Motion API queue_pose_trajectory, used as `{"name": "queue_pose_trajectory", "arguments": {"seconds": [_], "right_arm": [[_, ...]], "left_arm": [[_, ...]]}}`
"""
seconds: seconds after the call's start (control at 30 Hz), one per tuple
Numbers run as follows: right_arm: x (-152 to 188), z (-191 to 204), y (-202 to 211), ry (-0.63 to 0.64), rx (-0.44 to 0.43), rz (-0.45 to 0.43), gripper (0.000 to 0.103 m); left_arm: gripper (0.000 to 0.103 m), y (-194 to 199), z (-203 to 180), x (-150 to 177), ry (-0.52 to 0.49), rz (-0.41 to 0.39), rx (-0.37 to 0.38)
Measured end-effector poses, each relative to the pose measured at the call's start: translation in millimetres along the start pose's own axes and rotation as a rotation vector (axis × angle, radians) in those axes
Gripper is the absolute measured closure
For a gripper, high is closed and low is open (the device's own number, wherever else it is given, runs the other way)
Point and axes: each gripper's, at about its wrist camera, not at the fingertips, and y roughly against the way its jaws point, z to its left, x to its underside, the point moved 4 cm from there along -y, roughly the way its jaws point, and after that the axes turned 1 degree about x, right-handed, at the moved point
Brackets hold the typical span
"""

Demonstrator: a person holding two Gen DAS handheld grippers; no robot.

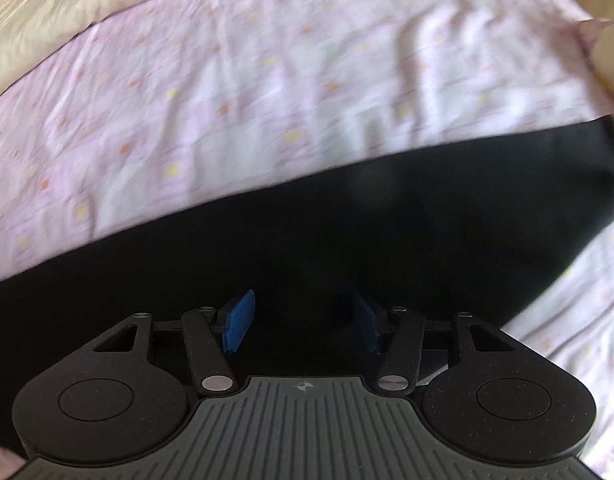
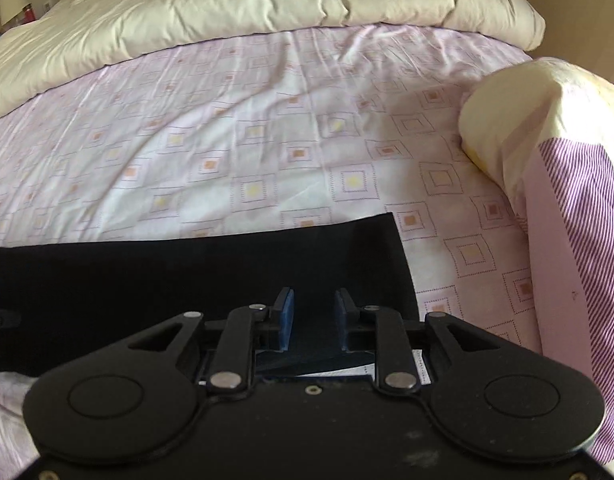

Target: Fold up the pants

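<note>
Black pants lie flat on patterned pink sheet, filling 6-to-9 o'clock part of right wrist view; straight hem edge and square corner near 12 o'clock of fingers.

Right gripper low over pants near that corner, blue pads parted by narrow gap, dark cloth between them; actual grip cannot tell.

Left gripper above pants, pads wide apart, holding nothing.

Left view blurred, pants as dark band.

Only right view shows cream duvet clearly at 12 o'clock and striped pillow at 3 o'clock.
</note>
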Motion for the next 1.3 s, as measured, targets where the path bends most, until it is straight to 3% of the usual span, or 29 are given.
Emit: {"name": "queue_pose_trajectory", "arguments": {"seconds": [0.07, 0.13, 0.2, 0.3, 0.4, 0.6, 0.73, 0.83, 1.0, 1.13, 1.3], "right_arm": [[11.3, 3.6, -17.6, 0.004, -0.028, 0.073, 0.076], [21.5, 15.0, -15.2, 0.060, -0.028, 0.047, 0.075], [27.2, 31.2, -10.5, 0.099, -0.123, 0.067, 0.075], [32.2, 45.7, -2.7, 0.183, -0.195, 0.064, 0.076], [24.7, 35.3, 11.2, 0.118, -0.255, 0.031, 0.077], [4.3, -23.1, 35.3, -0.010, -0.231, -0.057, 0.072], [-3.3, -61.7, 19.3, -0.081, -0.212, -0.009, 0.067], [-1.9, -78.7, 7.0, -0.111, -0.238, 0.039, 0.065], [-0.7, -87.5, -22.6, -0.154, -0.294, 0.127, 0.063], [0.5, -89.3, -42.6, -0.180, -0.341, 0.185, 0.058], [-6.2, -85.3, -54.0, -0.199, -0.418, 0.186, 0.046]], "left_arm": [[0.048, 0.6, 11.4, 4.3, 0.031, -0.008, 0.009], [0.048, 2.2, 18.0, 6.4, 0.024, 0.009, -0.055], [0.048, 3.0, 23.8, 7.4, 0.029, 0.018, -0.111], [0.048, 3.0, 30.9, 6.3, 0.108, 0.038, -0.110], [0.053, 13.6, 18.1, -3.1, 0.100, 0.019, -0.131], [0.053, 41.7, -57.4, -30.9, 0.006, -0.112, 0.003], [0.053, 28.3, -113.1, -44.6, -0.078, -0.121, 0.098], [0.053, 8.6, -134.8, -49.6, -0.139, -0.106, 0.094], [0.050, -24.4, -124.9, -42.5, -0.098, 0.014, 0.052], [0.049, -19.7, -118.6, -36.6, -0.093, 0.022, 0.077], [0.049, -20.8, -117.4, -39.6, -0.072, 0.055, 0.097]]}}
